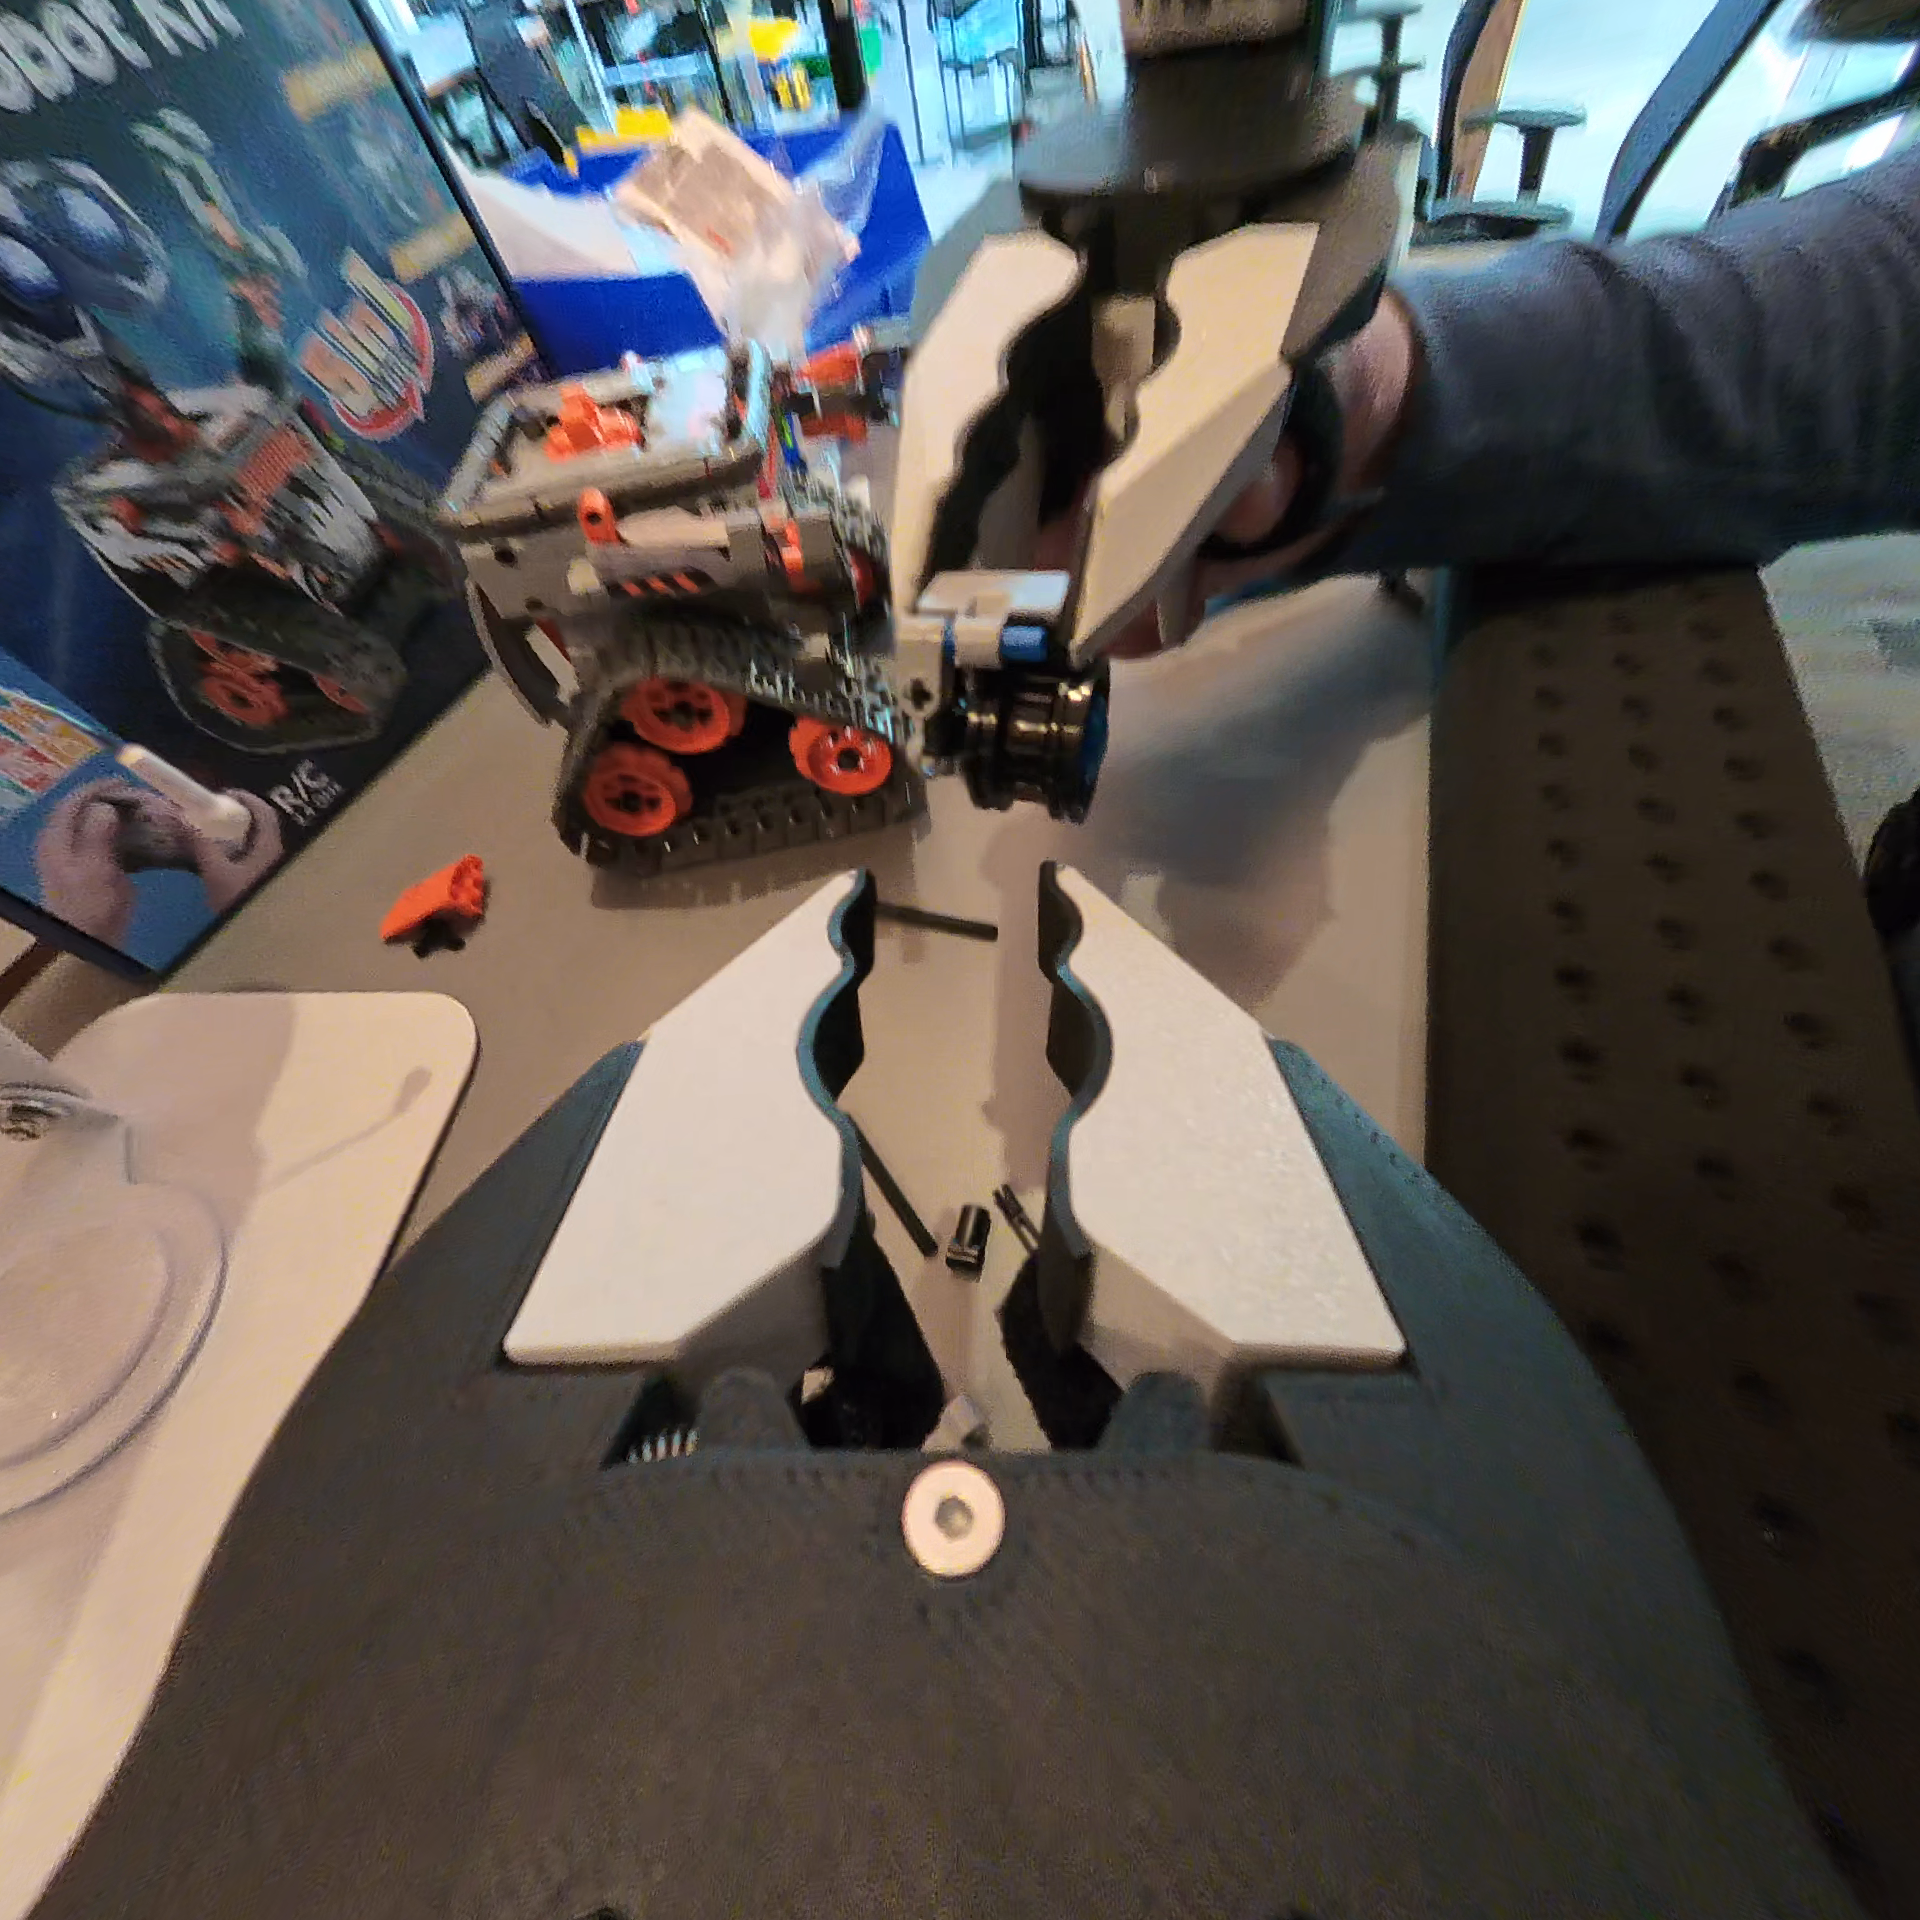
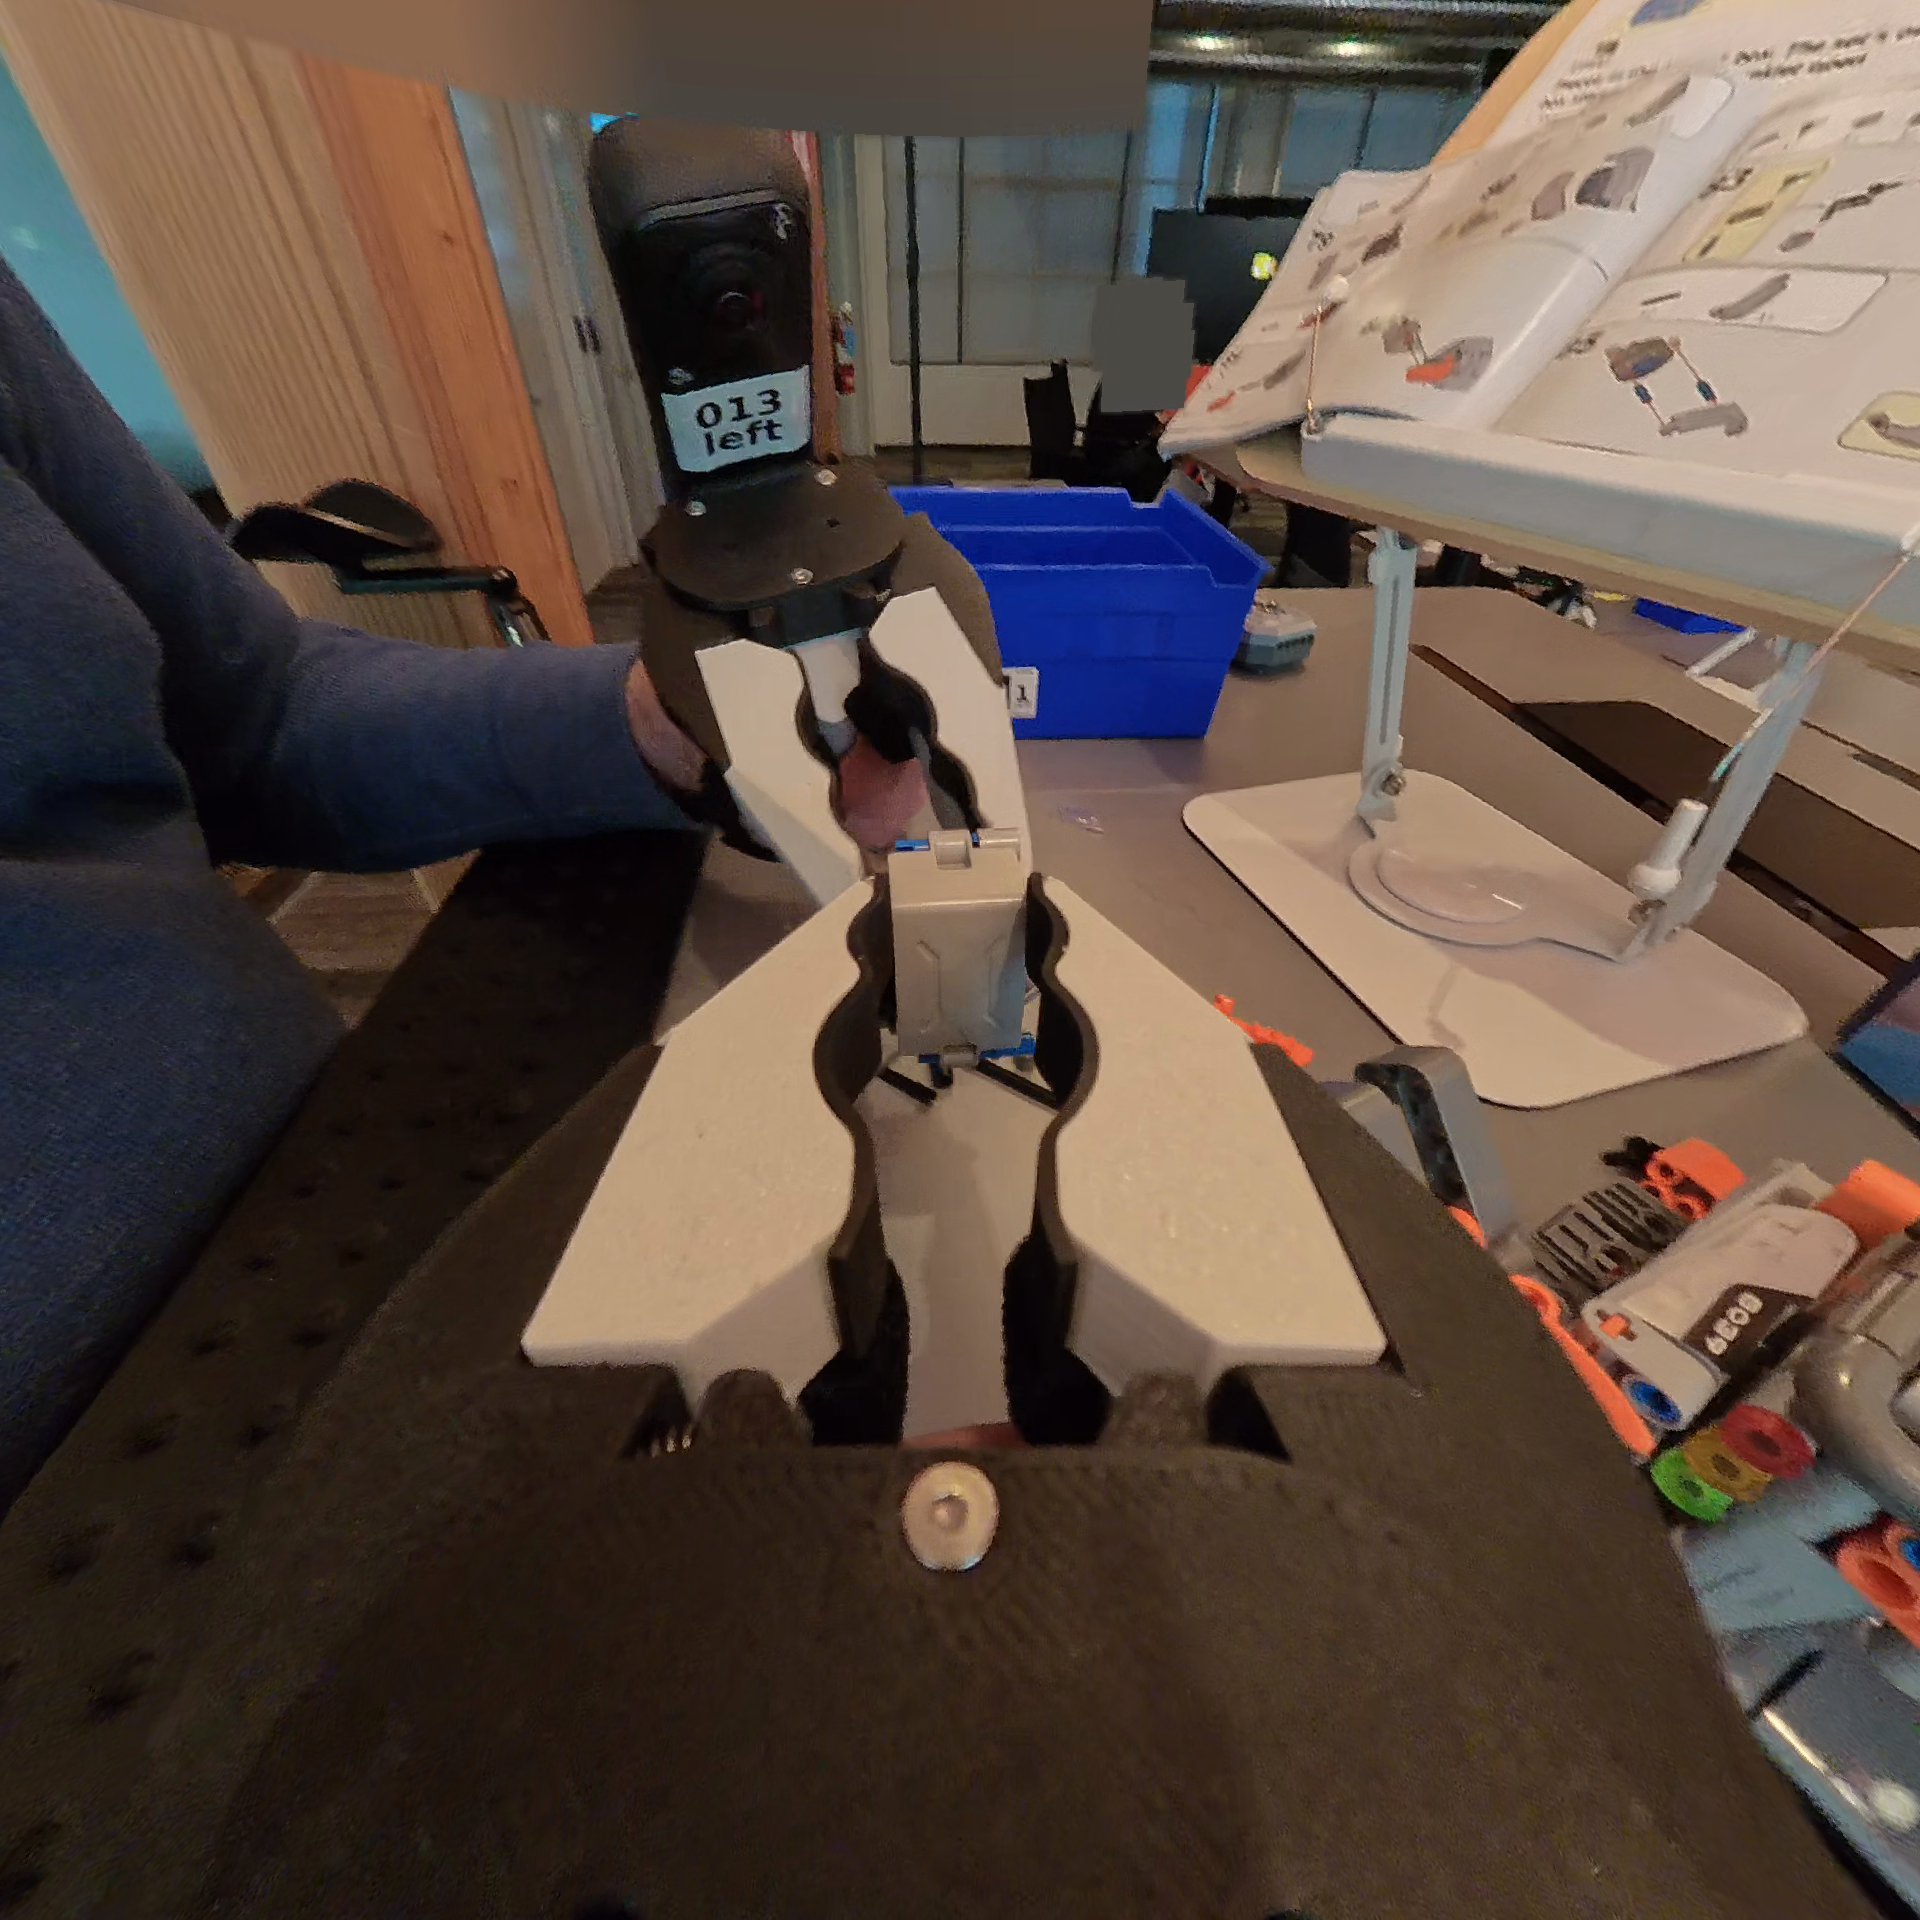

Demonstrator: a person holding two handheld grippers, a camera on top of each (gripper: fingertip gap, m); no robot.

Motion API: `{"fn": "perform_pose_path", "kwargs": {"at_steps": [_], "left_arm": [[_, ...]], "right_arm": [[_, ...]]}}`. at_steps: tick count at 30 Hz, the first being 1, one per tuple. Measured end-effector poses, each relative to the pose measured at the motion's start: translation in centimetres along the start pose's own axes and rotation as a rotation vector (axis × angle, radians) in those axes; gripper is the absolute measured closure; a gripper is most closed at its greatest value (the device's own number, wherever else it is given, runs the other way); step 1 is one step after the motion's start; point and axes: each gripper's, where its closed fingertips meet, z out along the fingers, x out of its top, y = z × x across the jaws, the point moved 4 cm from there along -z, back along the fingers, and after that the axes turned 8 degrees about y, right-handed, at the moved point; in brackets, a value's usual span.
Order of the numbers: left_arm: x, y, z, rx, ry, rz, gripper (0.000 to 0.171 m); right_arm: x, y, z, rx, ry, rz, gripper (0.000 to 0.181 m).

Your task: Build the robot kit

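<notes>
So, right gripper (image 2: 951, 904) clamped on a small grey plastic motor block with blue pins and a black wheel (image 1: 992, 665), held just beside the grey tracked toy vehicle with orange wheels (image 1: 707, 665). Left gripper (image 1: 951, 883) open, holding nothing, hovering over loose black pins (image 1: 966, 1236) on the grey table (image 1: 582, 977).

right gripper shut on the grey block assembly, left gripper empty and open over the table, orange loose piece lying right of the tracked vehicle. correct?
One error: in the left wrist view the orange loose piece lies left of the tracked vehicle, toward the blue kit box, not right. The rest holds: the right gripper is shut on the grey block assembly, and the left gripper is open and empty over the table.
</notes>
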Motion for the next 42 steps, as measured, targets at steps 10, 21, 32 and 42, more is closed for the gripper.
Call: {"fn": "perform_pose_path", "kwargs": {"at_steps": [10, 21, 32, 42], "left_arm": [[2.6, 0.4, -0.5, -0.04, 0.157, -0.045, 0.155], [2.8, 0.8, -0.3, -0.124, 0.199, -0.121, 0.168], [-0.1, -2.7, -6.7, 0.092, -0.075, -0.117, 0.154], [-6.8, -1.3, -9.9, 0.153, -0.509, -0.146, 0.149]], "right_arm": [[0.7, -0.7, -0.2, 0.104, 0.095, 0.078, 0.158], [0.3, -1.3, 0.1, 0.145, 0.054, 0.088, 0.158], [-1.1, 0.3, -0.5, 0.007, -0.126, 0.011, 0.158], [-5.9, 0.0, -0.7, 0.008, -0.493, 0.019, 0.158]]}}
